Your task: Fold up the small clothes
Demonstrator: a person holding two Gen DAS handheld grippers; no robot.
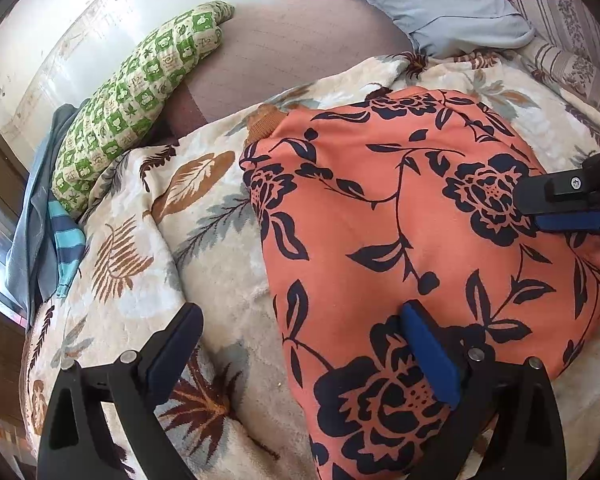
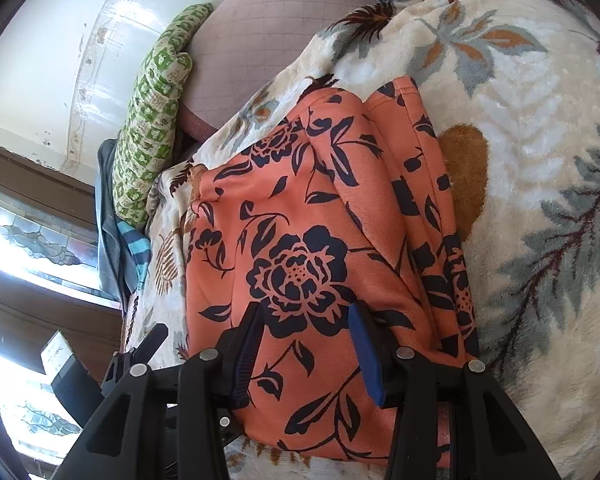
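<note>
Left wrist view: my left jaws [image 1: 300,350] stand released and wide, one finger over the leaf-print blanket [image 1: 216,240], the other finger over the near edge of the orange floral garment [image 1: 400,208]. Nothing sits between them but the garment's left border and bare blanket. The garment lies spread on the blanket, which covers the bed. My right jaws [image 1: 556,204] enter at the garment's right side, resting on the cloth; from this angle I cannot tell their gap.

Right wrist view: my right jaws [image 2: 306,344] are parted, both fingers set down on the garment [image 2: 300,208] near a large dark flower; no cloth is visibly pinched between them. A folded layer runs along the garment's right edge. My left jaws [image 2: 148,344] show just off the garment's left edge.

Beyond the garment, against the wall: a green checked pillow [image 1: 136,96], a grey-blue pillow [image 1: 440,0], and a blue striped cloth [image 1: 66,236] below the green pillow.
</note>
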